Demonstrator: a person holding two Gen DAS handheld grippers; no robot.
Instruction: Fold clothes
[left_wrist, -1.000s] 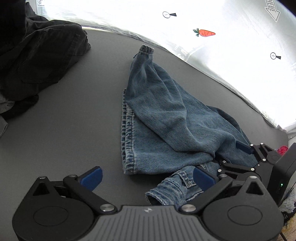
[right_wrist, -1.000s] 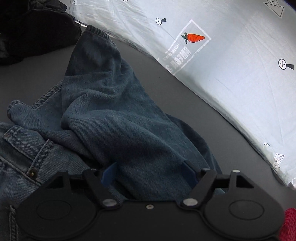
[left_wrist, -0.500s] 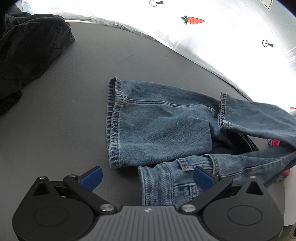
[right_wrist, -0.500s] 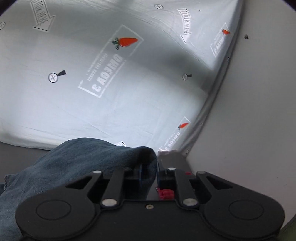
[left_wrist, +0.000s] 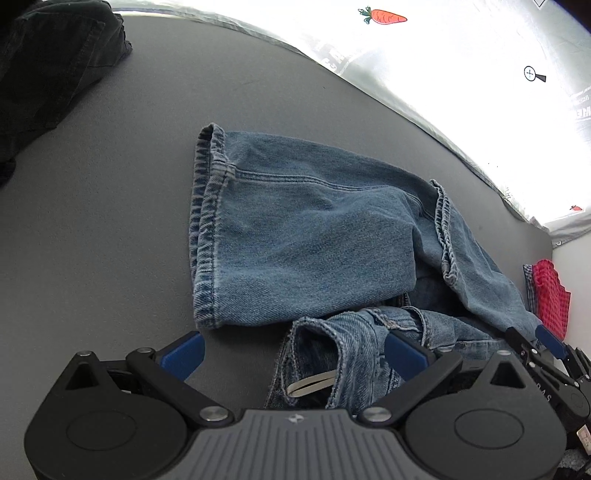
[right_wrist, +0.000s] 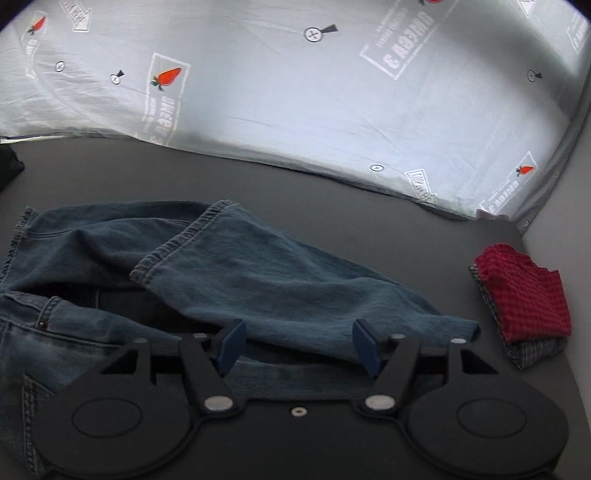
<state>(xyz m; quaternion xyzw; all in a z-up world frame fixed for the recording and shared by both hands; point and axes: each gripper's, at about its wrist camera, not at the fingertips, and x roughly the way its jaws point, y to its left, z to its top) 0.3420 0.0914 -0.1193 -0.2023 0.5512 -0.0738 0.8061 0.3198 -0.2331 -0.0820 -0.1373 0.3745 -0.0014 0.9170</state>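
the jeans lay half folded on the grey desk. left gripper had its jaws wide over the waistband, gripping nothing. right gripper jaws were opening, with denim loose between them.

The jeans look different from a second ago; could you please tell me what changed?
The right gripper carried one leg of the jeans up and over toward the red cloth, laid it across the other leg, and its jaws are now opening, denim lying loose between them. The left gripper stayed open at the waistband; the dark clothes stayed put.
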